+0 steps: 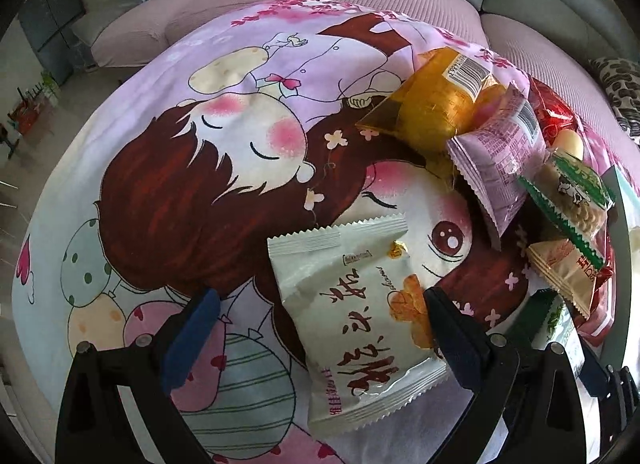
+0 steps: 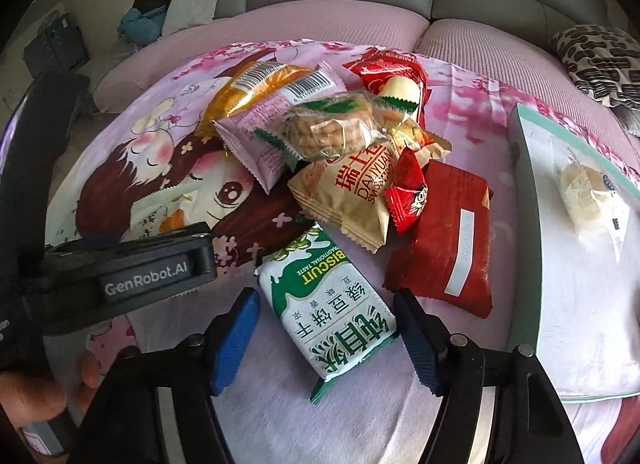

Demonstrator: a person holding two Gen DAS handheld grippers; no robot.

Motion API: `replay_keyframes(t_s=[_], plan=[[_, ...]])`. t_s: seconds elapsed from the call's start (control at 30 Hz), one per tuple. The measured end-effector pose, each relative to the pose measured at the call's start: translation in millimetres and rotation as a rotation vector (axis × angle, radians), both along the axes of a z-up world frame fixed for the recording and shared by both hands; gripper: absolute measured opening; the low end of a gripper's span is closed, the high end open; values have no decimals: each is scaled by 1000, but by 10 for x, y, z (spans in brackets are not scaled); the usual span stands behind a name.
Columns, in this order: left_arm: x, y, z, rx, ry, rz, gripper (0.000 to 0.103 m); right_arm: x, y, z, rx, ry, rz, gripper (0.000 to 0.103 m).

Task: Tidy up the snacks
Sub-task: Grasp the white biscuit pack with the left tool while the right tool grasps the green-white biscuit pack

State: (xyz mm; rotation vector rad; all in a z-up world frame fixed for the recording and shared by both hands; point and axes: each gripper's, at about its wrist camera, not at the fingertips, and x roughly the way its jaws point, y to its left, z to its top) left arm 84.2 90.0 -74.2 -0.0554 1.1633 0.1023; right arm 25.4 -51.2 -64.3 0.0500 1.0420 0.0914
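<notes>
Snacks on cartoon-print cloth, both grippers spread around packets.
Left of the cloth [image 1: 132, 152] is bare; left gripper [image 1: 320, 328] stands wide, white packet [image 1: 352, 328] between its fingers, right finger touching. Snack pile [image 2: 340, 144] mid-cloth. Right gripper [image 2: 326, 338] straddles green biscuit packet [image 2: 328, 304], pads not touching. Tray [image 2: 528, 192] edges the right.
</notes>
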Motion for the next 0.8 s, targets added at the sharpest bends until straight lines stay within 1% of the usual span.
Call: replay_keyframes(t_s=[0.17,0.23,0.27,0.3,0.33,0.37,0.4,0.47,0.63,0.8], plan=[[-15,16,16,-19,-6,0,100,6,26,-9,-27,-8,2,72],[-15,-3,22,-23,-14,-10,95,12,46,-7,-39,-12,3,69],[-63,9,45,-26,-19,-16,90,12,48,-2,-43,-16,3,68],[-63,4,58,-36,-29,-21,83,11,48,-1,-40,-17,3,67],[-67,-5,76,-48,-34,-24,79,10,37,4,-33,-21,1,66],[-62,-3,95,-65,-43,-26,69,6,23,12,-28,-22,1,63],[-59,7,111,-90,-53,-26,64,6,21,20,-24,-24,2,62],[-50,23,140,-112,-59,-24,62,2,11,42,-8,-31,4,58],[-73,51,167,-157,-77,-30,59,-28,17,127,21,-64,22,54],[-99,48,246,-175,-106,-36,59,-59,25,234,45,-99,39,50]])
